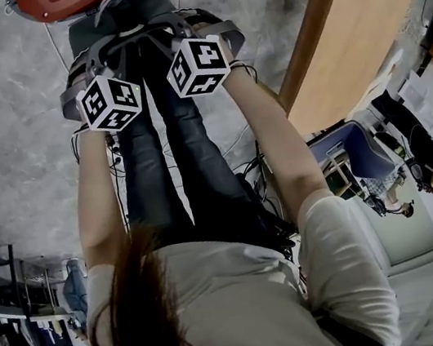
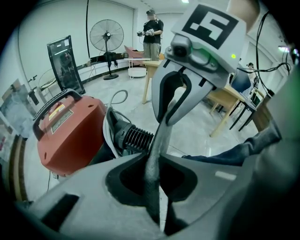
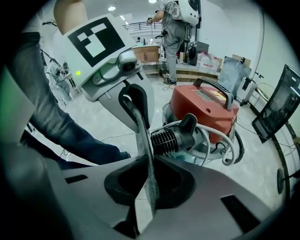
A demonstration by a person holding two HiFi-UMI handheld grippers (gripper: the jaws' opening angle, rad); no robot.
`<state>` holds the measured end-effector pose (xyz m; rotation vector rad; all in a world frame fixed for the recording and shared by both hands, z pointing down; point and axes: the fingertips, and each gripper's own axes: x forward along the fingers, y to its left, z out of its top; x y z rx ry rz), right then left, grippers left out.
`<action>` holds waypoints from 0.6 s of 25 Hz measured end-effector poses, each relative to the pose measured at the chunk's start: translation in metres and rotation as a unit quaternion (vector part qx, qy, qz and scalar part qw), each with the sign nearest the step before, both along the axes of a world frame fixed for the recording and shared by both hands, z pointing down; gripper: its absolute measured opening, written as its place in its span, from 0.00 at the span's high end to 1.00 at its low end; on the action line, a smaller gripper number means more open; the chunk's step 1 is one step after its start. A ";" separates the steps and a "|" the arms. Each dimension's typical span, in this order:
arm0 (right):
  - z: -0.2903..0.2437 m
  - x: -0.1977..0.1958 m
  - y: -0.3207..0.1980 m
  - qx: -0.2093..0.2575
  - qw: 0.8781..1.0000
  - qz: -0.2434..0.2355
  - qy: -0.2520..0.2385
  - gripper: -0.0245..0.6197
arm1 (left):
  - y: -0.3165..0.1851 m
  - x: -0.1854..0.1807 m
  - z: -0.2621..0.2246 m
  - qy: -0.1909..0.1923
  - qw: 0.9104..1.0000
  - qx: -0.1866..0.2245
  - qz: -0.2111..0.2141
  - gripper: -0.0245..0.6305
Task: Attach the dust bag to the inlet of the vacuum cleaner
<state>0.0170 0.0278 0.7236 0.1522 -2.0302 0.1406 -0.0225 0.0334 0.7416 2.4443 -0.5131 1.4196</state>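
The red vacuum cleaner (image 2: 65, 136) stands on the grey floor, left in the left gripper view and right in the right gripper view (image 3: 206, 110). Its black ribbed hose cuff (image 2: 136, 138) points towards the grippers. The dust bag shows as a grey fabric edge (image 2: 157, 140) stretched between both grippers. My left gripper (image 2: 157, 187) is shut on one end of it, and my right gripper (image 3: 149, 187) is shut on the other end of the bag's edge (image 3: 143, 136). From the head view, both grippers sit side by side just in front of the vacuum (image 1: 66, 0), left gripper (image 1: 90, 66) and right gripper (image 1: 204, 29).
A standing fan (image 2: 107, 35), a person (image 2: 151, 28) and a wooden table (image 2: 225, 101) with chairs are behind. A black panel (image 3: 281, 103) stands at the right. The pale hose (image 3: 225, 145) loops around the vacuum's base. My own legs (image 1: 173, 159) are below the grippers.
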 end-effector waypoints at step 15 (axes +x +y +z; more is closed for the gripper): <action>0.008 0.001 -0.016 0.013 0.999 0.034 0.002 0.90 | -0.016 0.000 0.007 -0.006 1.000 0.007 -0.021 0.89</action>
